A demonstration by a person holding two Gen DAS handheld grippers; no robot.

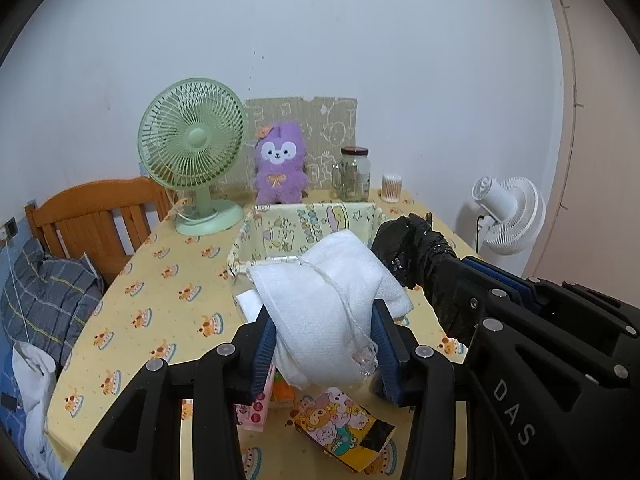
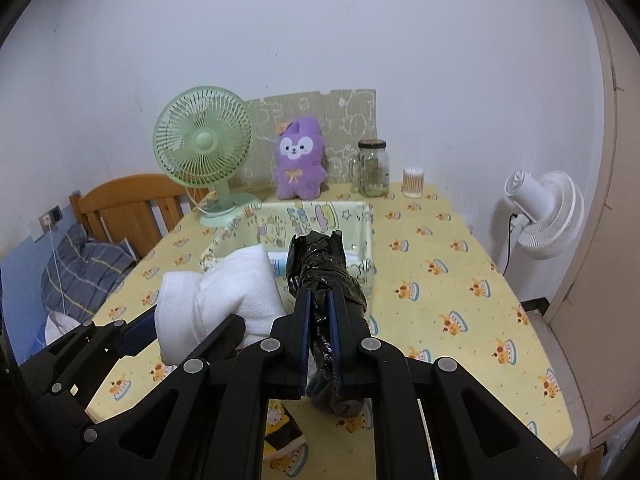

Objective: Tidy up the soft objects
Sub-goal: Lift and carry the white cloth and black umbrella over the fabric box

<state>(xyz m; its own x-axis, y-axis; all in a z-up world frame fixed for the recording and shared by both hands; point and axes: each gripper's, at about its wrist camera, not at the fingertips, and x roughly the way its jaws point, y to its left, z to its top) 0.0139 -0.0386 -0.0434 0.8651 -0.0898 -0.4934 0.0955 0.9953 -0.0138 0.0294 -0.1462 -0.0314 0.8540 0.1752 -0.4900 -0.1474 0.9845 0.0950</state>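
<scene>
Left gripper [image 1: 324, 344] pinches a folded white towel [image 1: 328, 304] between its blue pads; the towel bulges above the pads, a loose thread trailing down its front. It is held off the worktop [image 1: 160, 292], in front of the cloth-lined storage box [image 1: 280, 232]. Right gripper [image 2: 320, 344] is pressed tight on a black plastic-wrapped bundle [image 2: 320, 272], which sticks out forward past the fingertips, also in front of the box and just right of the towel. Worktop carries a yellow printed cloth. At the back: green desk fan [image 1: 192, 148], purple plush toy [image 1: 280, 164], glass jar [image 1: 354, 174], cotton-swab tub [image 1: 391, 188]. A cartoon-print carton [image 1: 344, 428] lies on the worktop below the left gripper. White floor fan [image 2: 548, 212] stands to the right.
</scene>
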